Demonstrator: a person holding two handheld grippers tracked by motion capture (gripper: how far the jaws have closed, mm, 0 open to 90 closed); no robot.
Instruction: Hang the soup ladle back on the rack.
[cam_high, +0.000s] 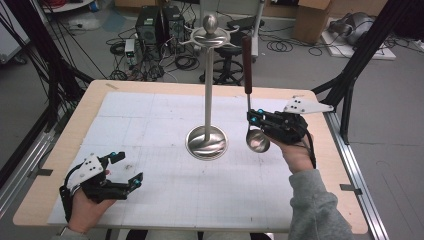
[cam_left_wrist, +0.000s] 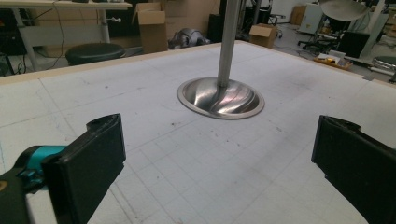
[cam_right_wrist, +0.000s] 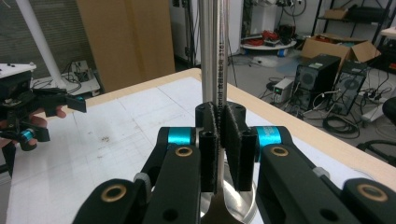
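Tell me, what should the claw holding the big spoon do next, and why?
Probably lift the ladle higher. The right claw grips its thin stem, the bowl hangs low near the stand base, and the hooks sit up at the stand's top, above the handle's end. The left claw rests open.

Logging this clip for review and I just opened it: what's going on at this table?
A person works with a gripper in each hand. The right gripper is shut on the metal stem of a ladle, holding it upright, bowl down and dark handle up, beside the steel stand in the middle of the table. The ladle hangs on none of the stand's top hooks. The left gripper rests open at the near left, holding nothing.
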